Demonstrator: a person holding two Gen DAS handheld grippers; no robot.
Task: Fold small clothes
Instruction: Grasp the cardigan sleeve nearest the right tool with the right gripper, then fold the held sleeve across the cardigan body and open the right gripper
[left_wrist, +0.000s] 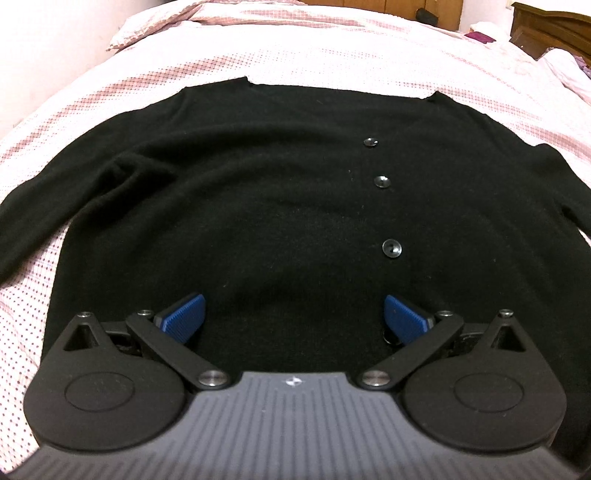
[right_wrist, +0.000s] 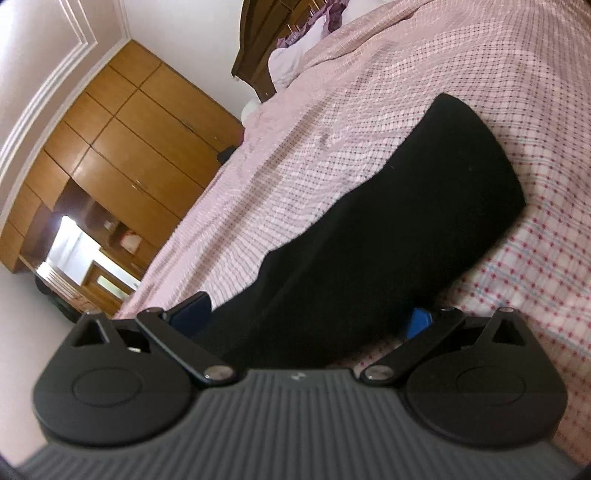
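A bed covered by a pink-and-white checked cotton bedspread (left_wrist: 332, 62) fills the ground ahead of each hand-held gripper. Far ahead of the left one lies a pillow in the same checked fabric (left_wrist: 155, 29), with a dark brown wooden headboard (left_wrist: 550, 26) off to its far right. To the left of the right hand-held gripper stands a tall light-brown wooden wardrobe with flat panel doors (right_wrist: 144, 136), beside a pale wall with raised white moulding (right_wrist: 62, 55). Low in the wardrobe, a recess holds a brightly lit, overexposed patch (right_wrist: 74, 240). Ahead, white and purple bedding (right_wrist: 306, 37) is heaped against the headboard.
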